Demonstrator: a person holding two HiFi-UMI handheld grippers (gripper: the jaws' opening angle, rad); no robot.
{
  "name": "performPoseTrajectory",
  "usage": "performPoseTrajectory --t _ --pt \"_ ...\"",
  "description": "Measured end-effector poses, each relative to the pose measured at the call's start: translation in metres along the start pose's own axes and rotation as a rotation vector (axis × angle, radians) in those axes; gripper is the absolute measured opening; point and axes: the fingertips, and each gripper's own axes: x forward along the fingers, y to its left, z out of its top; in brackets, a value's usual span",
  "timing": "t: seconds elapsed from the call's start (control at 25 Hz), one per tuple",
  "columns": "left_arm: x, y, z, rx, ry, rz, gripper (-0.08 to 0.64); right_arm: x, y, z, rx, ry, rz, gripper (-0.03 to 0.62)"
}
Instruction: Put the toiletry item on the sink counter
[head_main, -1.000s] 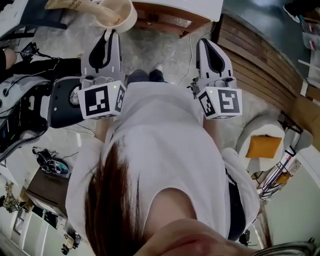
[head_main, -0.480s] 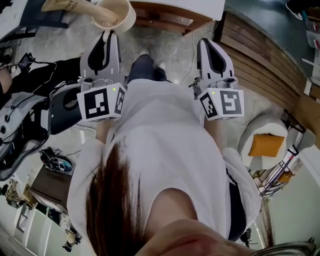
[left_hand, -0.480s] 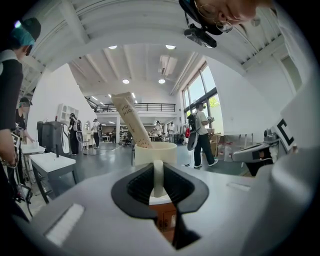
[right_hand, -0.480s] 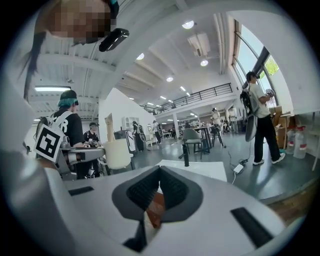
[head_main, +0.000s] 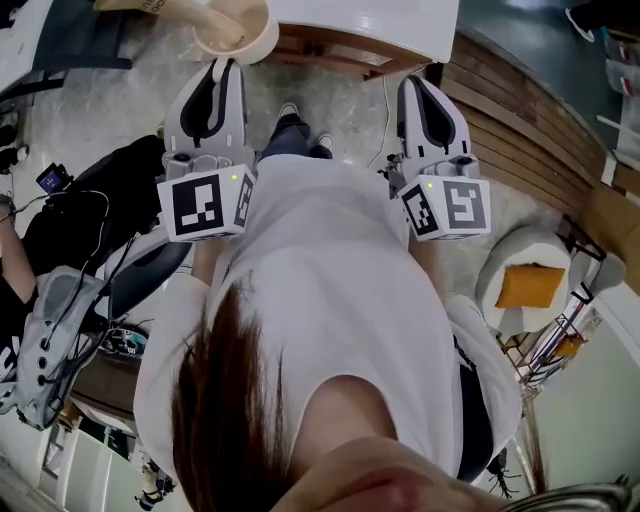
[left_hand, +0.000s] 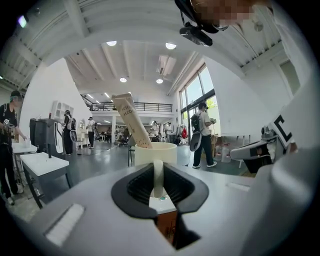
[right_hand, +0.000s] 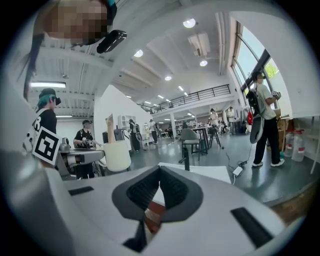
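Cup handle (left_hand: 158, 181) in left gripper (left_hand: 158, 169) jaws, grip hidden in head view

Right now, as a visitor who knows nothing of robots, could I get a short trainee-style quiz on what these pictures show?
1. True or false: the left tongs hold the cream cup.
2. What stands in that cup? A) a toothbrush B) a tube C) a spoon
3. Fill in: the right tongs hold ____.

Key:
1. True.
2. B, the tube leans out over the rim.
3. Nothing; their jaws are shut together.
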Motion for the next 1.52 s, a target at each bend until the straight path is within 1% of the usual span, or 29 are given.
performPoseTrajectory --t 0.2,0.44,0.56,0.84,1.04,1.28,1.52 --pt "0.033 0.041 0.013 0.012 -0.014 0.001 0.049 0.045 0.001 0.021 -0.032 -0.003 -0.021 0.005" --pt "0.053 0.079 0.012 0.005 -0.026 -0.003 0.049 0.076 0.007 0.021 -0.027 -0.007 -0.058 0.005" --pt "0.062 0.091 0.013 0.005 -0.023 -0.008 0.049 0.089 0.008 0.021 -0.014 -0.003 -0.071 0.005" --pt "0.073 0.103 0.004 0.0 -0.007 -0.025 0.049 0.101 0.016 0.022 -0.016 0.018 -0.08 0.005" --pt "0.084 0.103 0.0 -0.003 0.007 -0.022 0.049 0.106 0.007 0.025 -0.022 0.019 -0.078 0.005" --pt "0.098 0.104 0.003 -0.003 0.006 -0.004 0.049 0.121 -0.003 0.027 -0.02 0.022 -0.053 0.005" --pt "0.128 0.1 0.012 0.001 0.008 0.031 0.049 0.148 -0.029 0.037 -0.022 0.026 -0.011 0.005"
